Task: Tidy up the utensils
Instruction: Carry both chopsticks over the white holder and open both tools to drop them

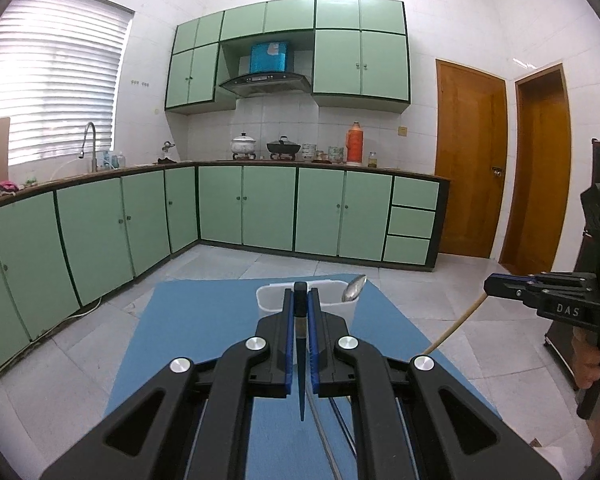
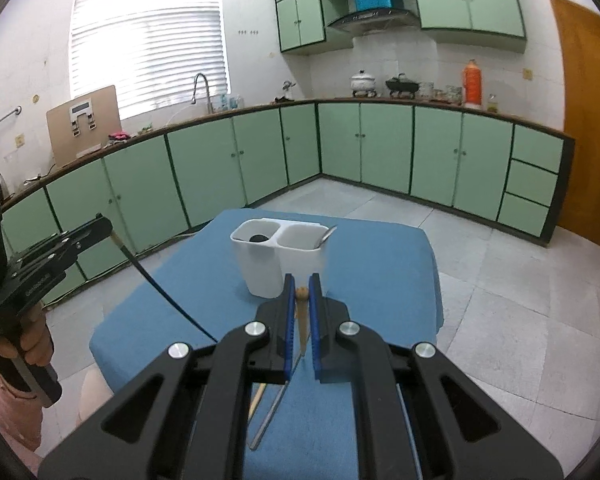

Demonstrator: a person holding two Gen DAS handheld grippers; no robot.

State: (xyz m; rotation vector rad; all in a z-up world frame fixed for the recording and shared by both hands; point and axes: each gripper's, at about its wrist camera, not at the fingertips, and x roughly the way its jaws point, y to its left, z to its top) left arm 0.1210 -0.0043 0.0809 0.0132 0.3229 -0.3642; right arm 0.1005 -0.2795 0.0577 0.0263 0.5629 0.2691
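Writing: "DAS" in pale letters on the side of the right tongs, read from the left wrist view. Lettering on the side of the left tongs in the right wrist view was too small to read.

Holder: white, two compartments side by side, upright on the blue surface. Its left compartment held a dark round-ended item, its right compartment a metal spoon leaning against the rim, bowl upward.

Dark chopstick: slim, black, tapering to a point, with a squared black top and a pale band below it. It was clamped between the blue pads of the left tongs, jaws nearly closed upon it, its tip pointing back toward the camera. In the right wrist view it ran down from the tongs over the near left part of the surface.

Wooden chopstick: pale tan with a rounded top. It was clamped between the blue pads of the right tongs, jaws nearly closed upon it. In the left wrist view it slanted down and left from the tongs toward the right edge of the surface.

Both tongs were above the near part of the surface, the holder beyond them, apart from both.

Further utensils: a metal handle and a tan stick lay on the surface beneath the right tongs.
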